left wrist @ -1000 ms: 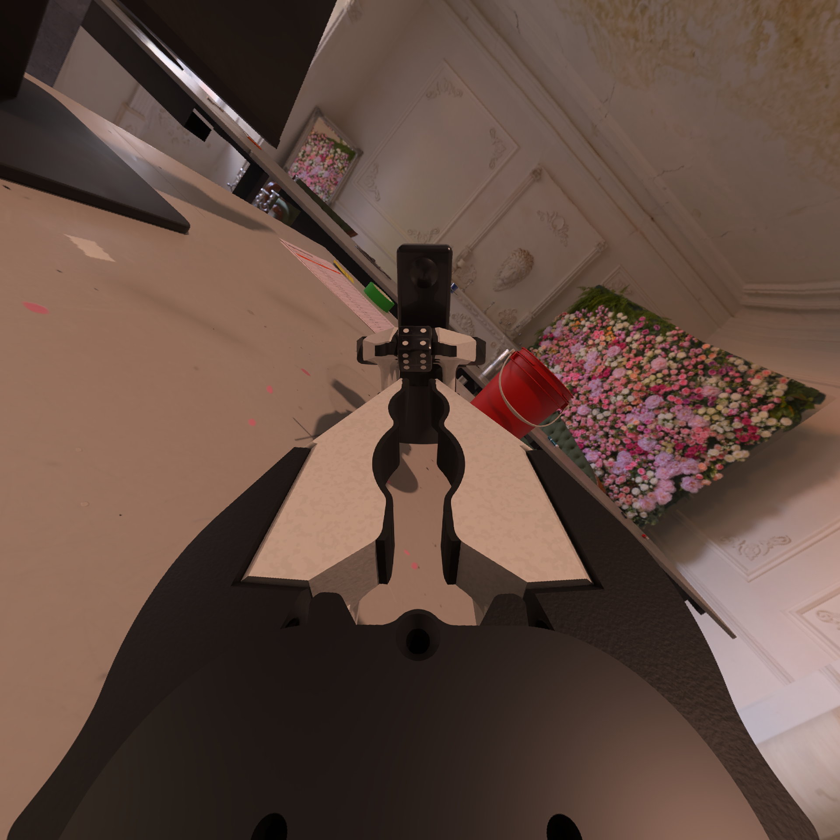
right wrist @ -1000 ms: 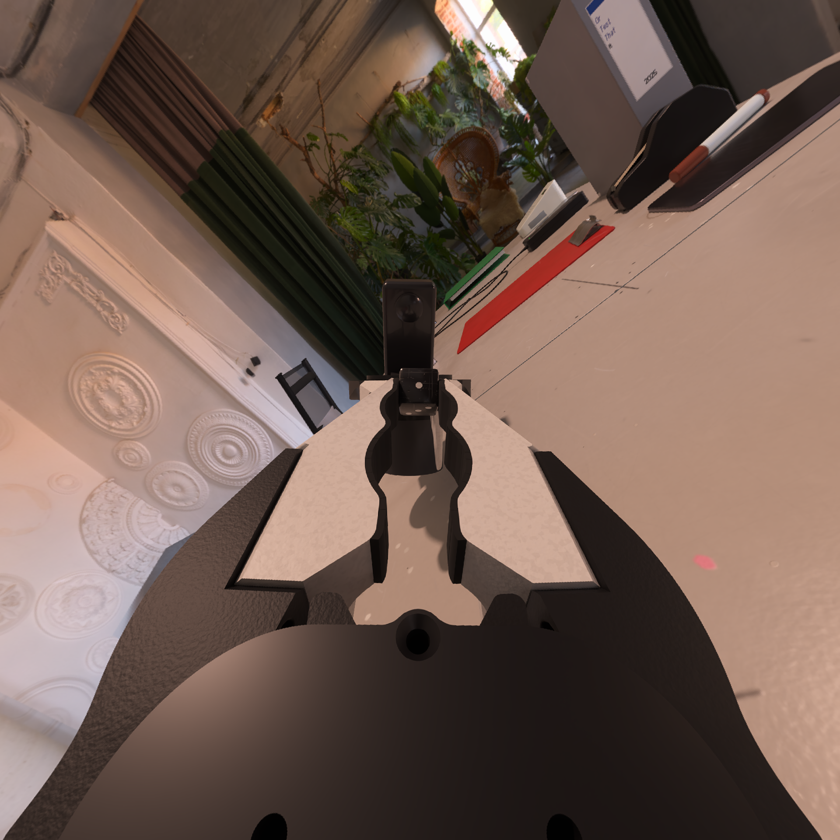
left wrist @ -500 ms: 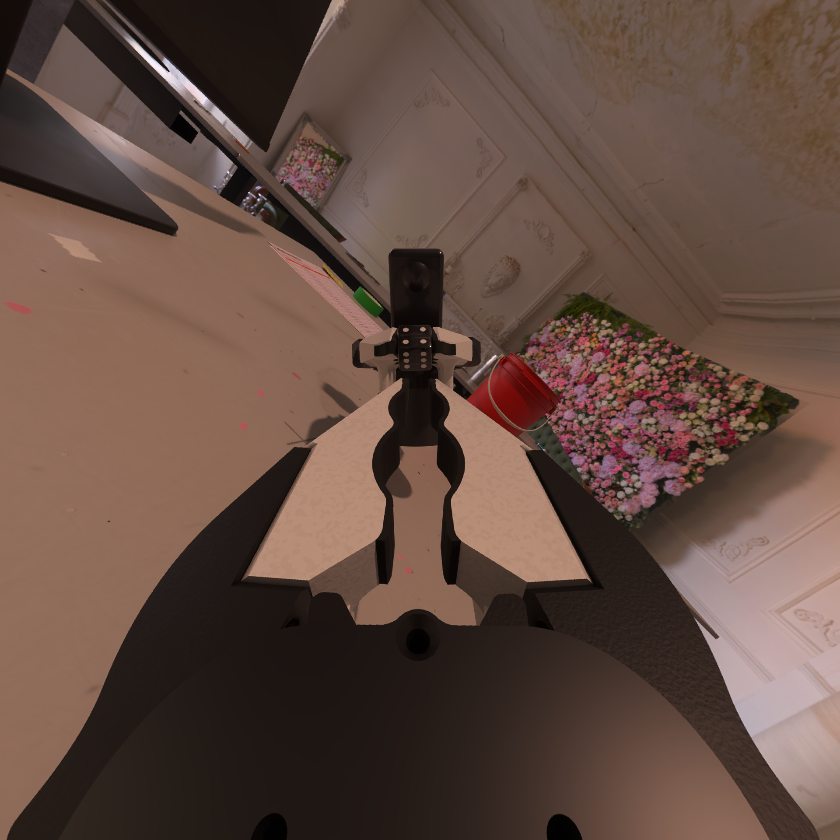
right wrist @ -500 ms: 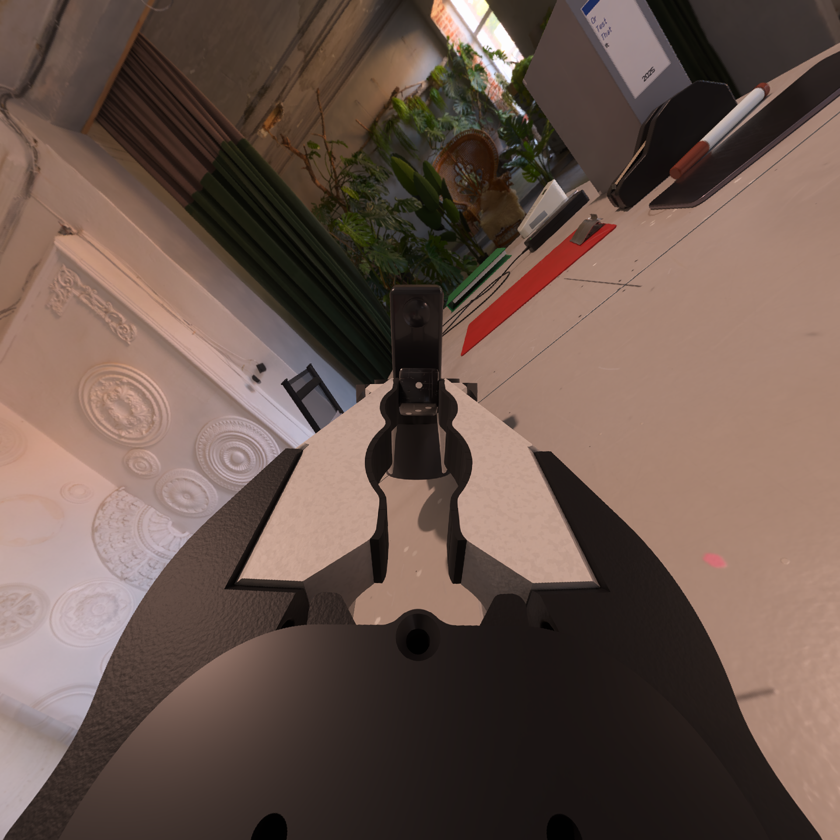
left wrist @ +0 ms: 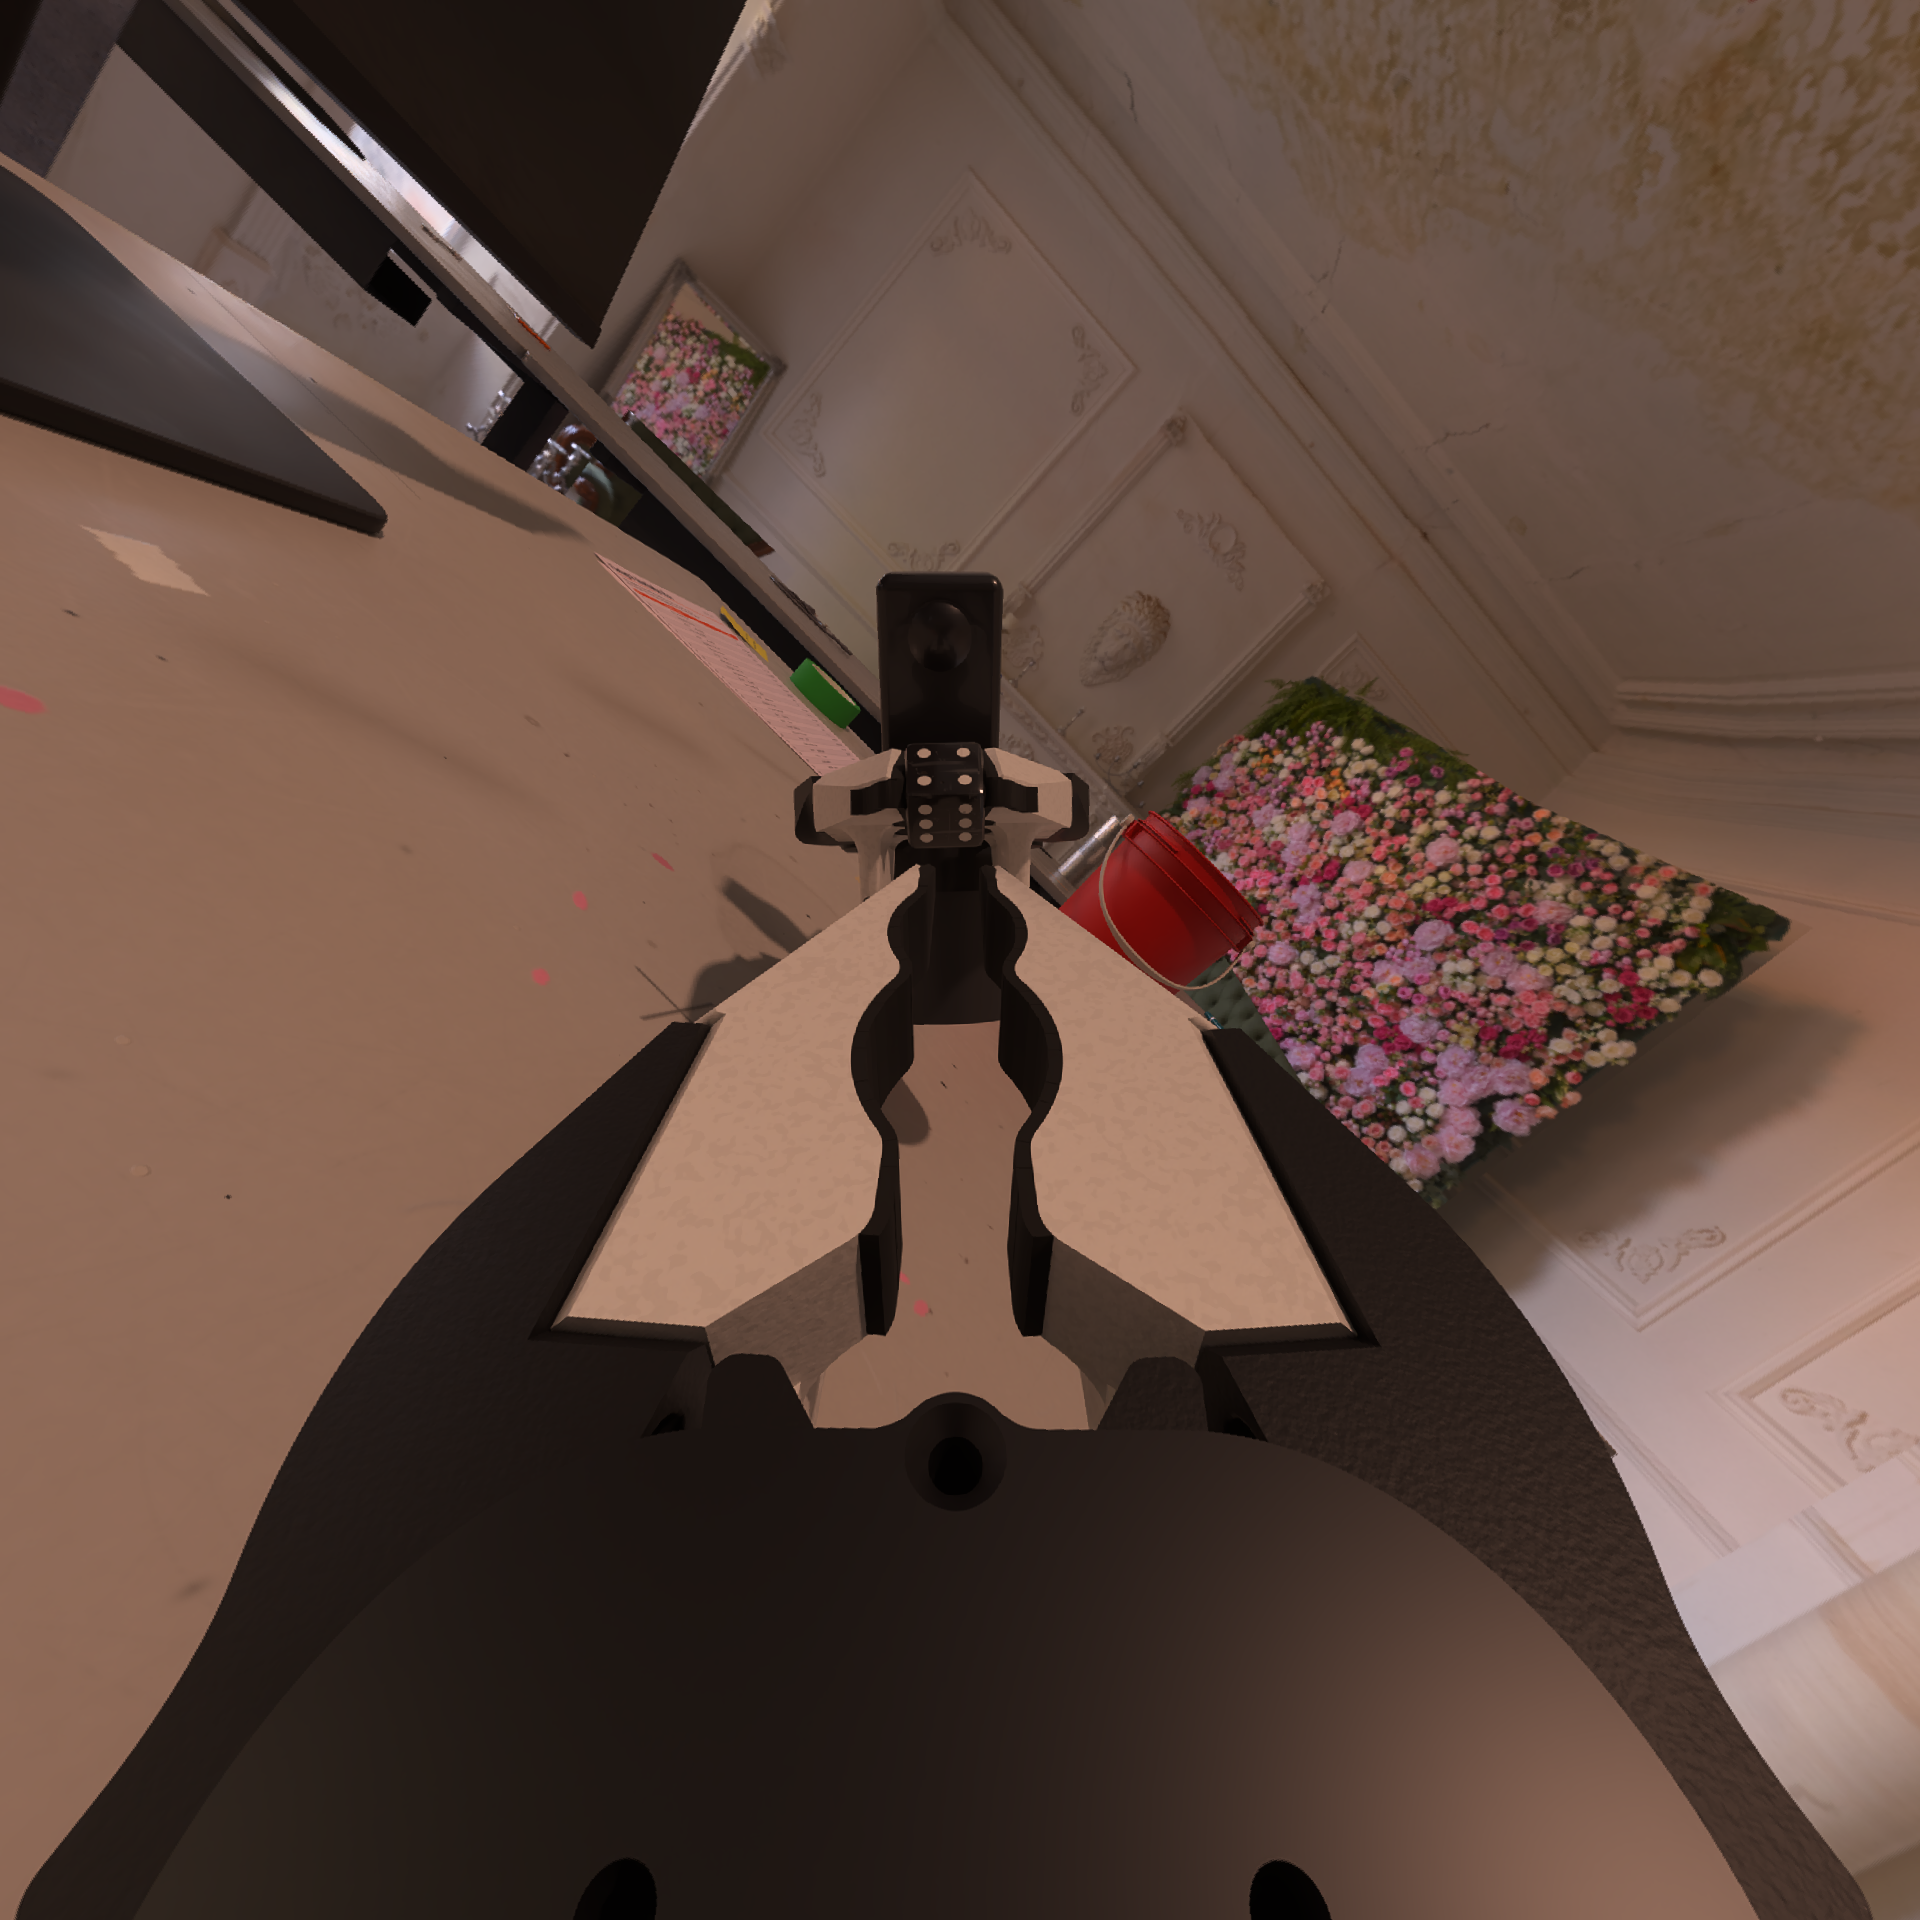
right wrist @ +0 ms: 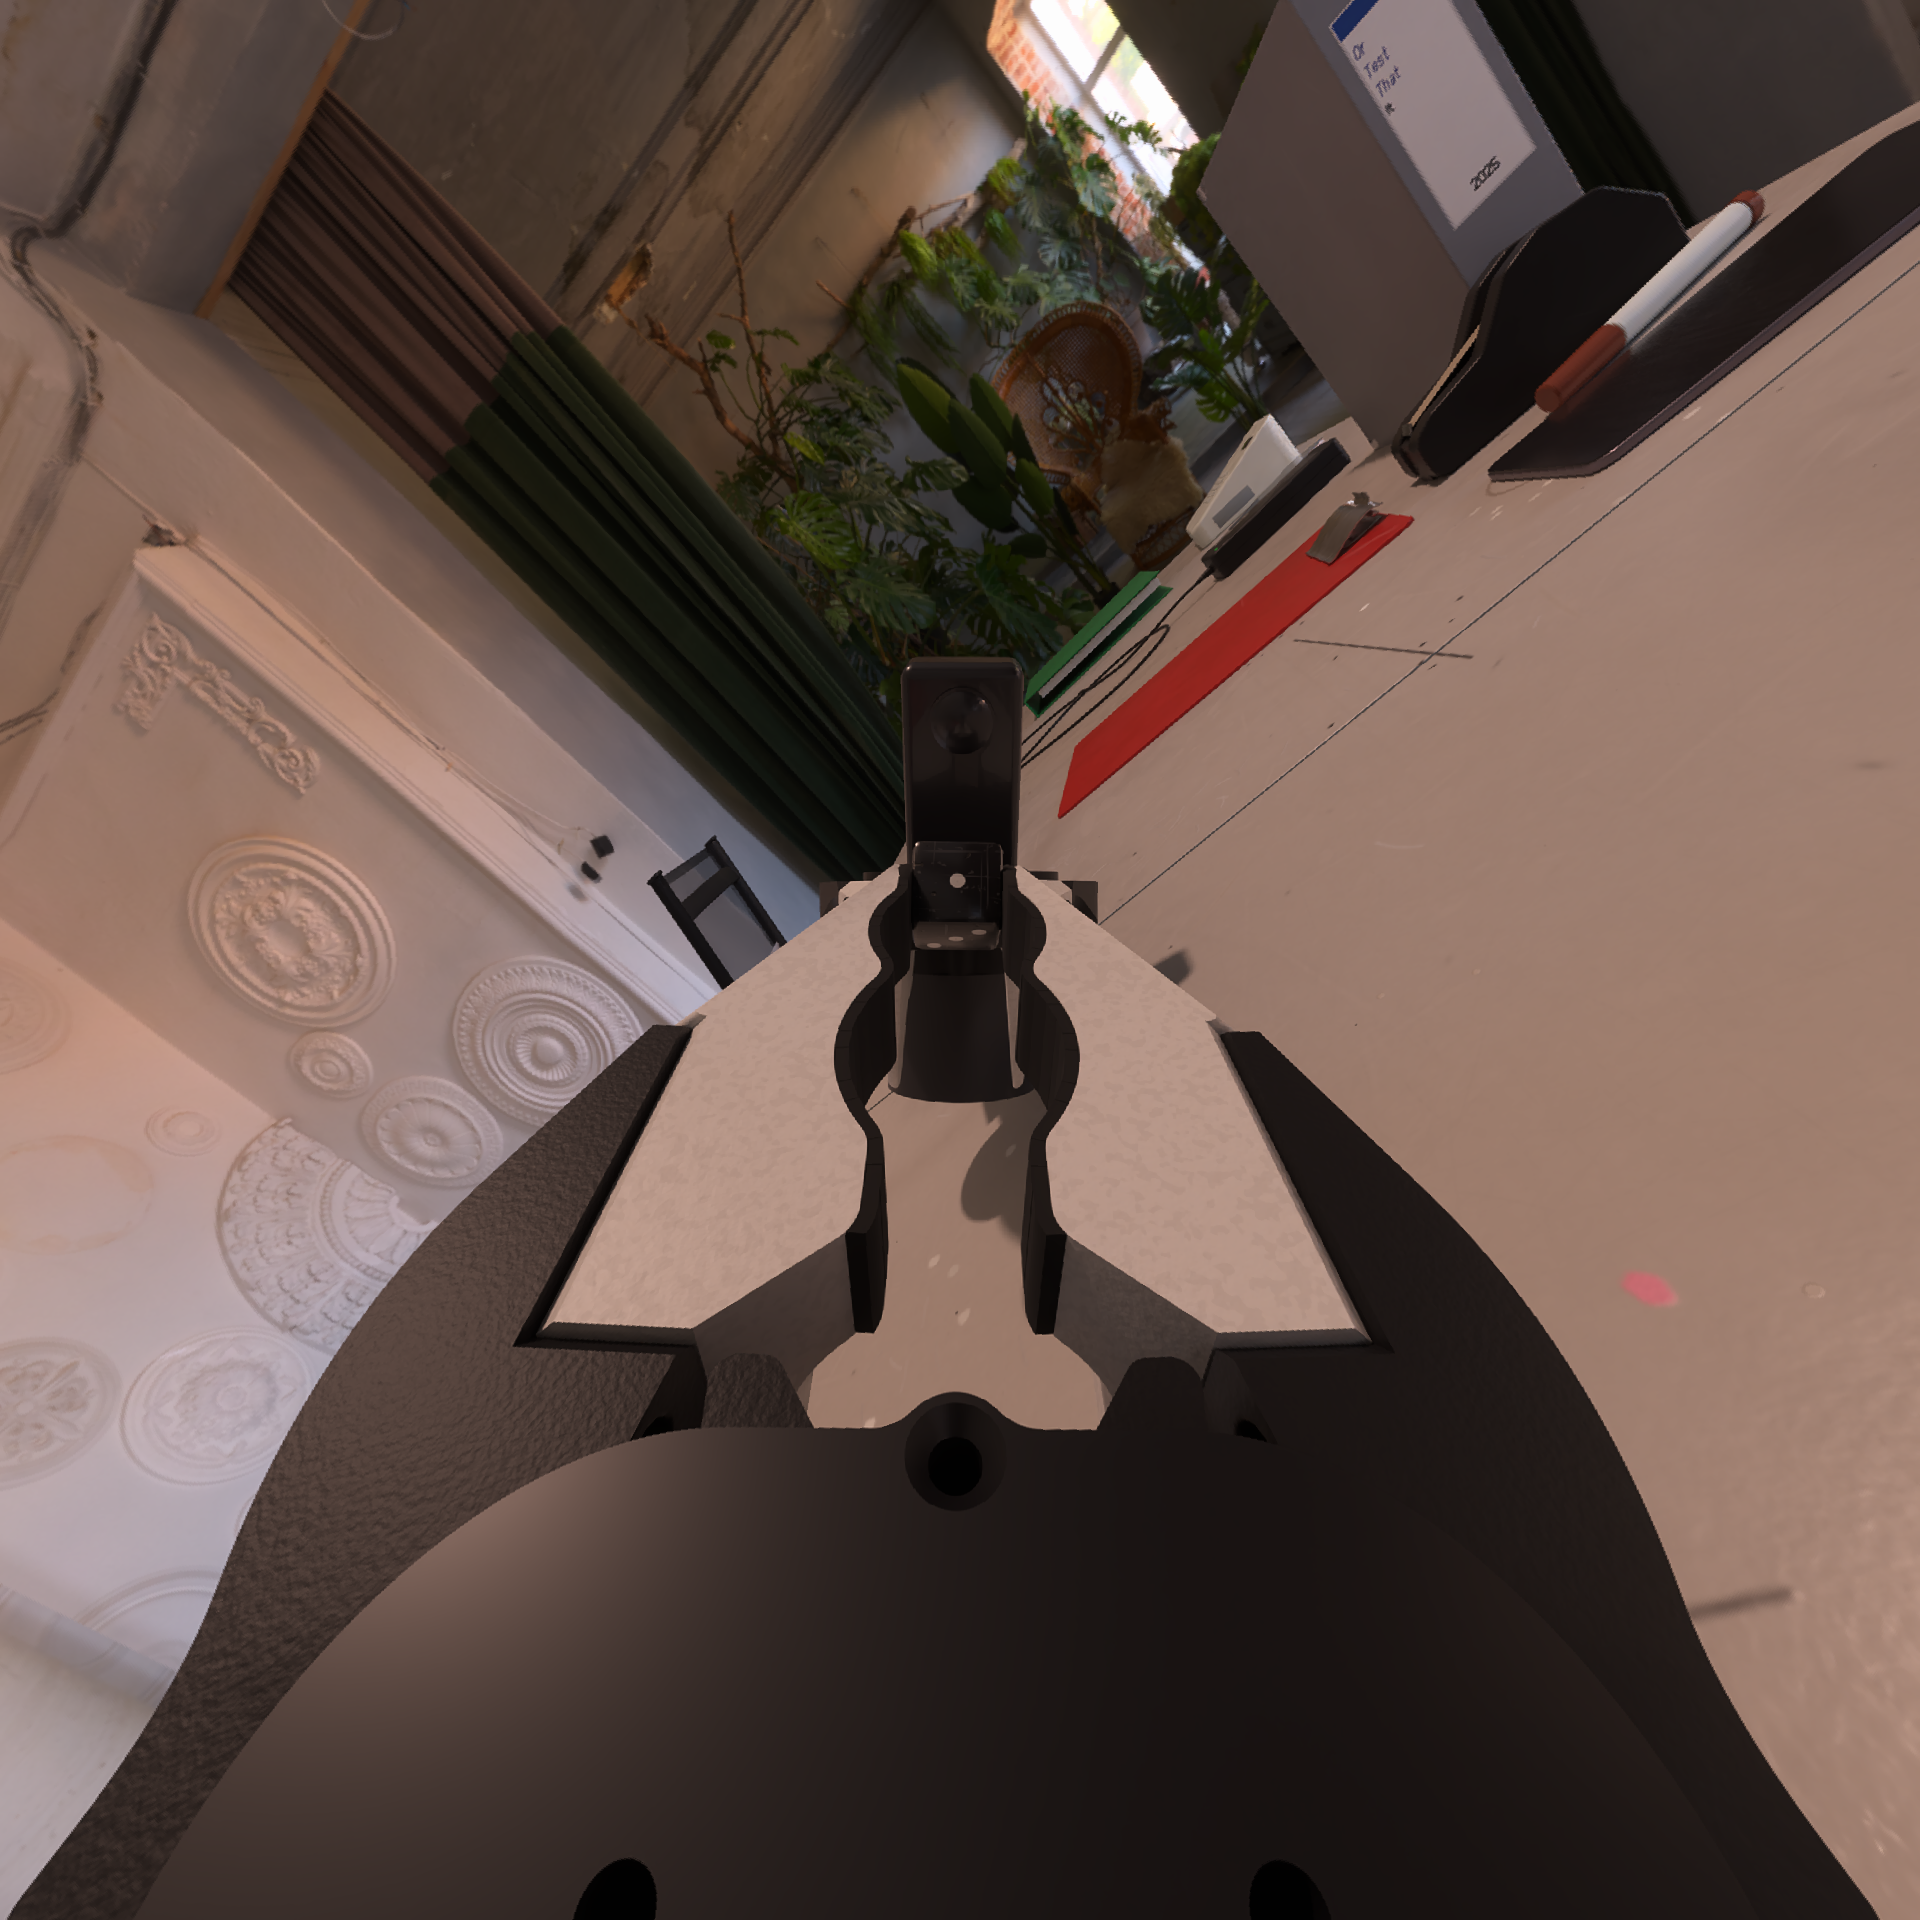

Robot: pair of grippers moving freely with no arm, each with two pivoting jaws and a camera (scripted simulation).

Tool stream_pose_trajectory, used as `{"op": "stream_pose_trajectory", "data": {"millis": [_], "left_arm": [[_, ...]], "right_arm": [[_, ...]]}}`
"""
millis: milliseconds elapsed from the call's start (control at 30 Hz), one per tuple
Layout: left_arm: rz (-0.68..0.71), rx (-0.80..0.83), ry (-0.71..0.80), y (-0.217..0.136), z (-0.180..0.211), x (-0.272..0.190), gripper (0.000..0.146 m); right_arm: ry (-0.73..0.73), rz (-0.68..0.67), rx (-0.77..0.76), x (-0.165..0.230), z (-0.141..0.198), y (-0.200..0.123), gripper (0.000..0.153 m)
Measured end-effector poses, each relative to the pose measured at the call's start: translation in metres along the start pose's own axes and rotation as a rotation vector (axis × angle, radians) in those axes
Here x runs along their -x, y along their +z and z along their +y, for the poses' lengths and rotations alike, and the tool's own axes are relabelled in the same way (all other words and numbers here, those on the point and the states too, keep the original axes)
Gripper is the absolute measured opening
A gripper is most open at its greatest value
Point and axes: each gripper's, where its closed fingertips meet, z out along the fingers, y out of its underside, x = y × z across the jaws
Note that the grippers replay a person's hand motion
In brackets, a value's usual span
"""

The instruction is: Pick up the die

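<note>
The die (right wrist: 956, 881) is small and black with white pips. My right gripper (right wrist: 954, 896) is shut on it at the fingertips and holds it in the air above the tan table (right wrist: 1558, 935). In the left wrist view the die (left wrist: 943, 795) shows just beyond my left gripper (left wrist: 948, 878), clamped between the right gripper's white fingers (left wrist: 831, 810). The left gripper faces the right one tip to tip. Its jaws stand a narrow gap apart with nothing between them.
A red bucket (left wrist: 1153, 904), a green tape roll (left wrist: 824, 694) and a black mat (left wrist: 156, 416) lie at the table's far side in the left wrist view. A red mat (right wrist: 1226, 644), a marker (right wrist: 1642, 301) and a black case (right wrist: 1538, 301) show in the right wrist view.
The die stays clamped in the right gripper. Both views have drifted only slightly; the two grippers keep facing each other at the same spacing.
</note>
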Motion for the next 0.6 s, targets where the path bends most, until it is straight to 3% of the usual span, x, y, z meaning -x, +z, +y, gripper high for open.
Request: {"op": "stream_pose_trajectory", "data": {"millis": [600], "left_arm": [[0.007, -0.012, -0.02, -0.0006, -0.001, 0.0, 0.008]], "right_arm": [[-0.002, 0.006, -0.011, -0.0006, -0.0015, -0.0003, 0.016]]}}
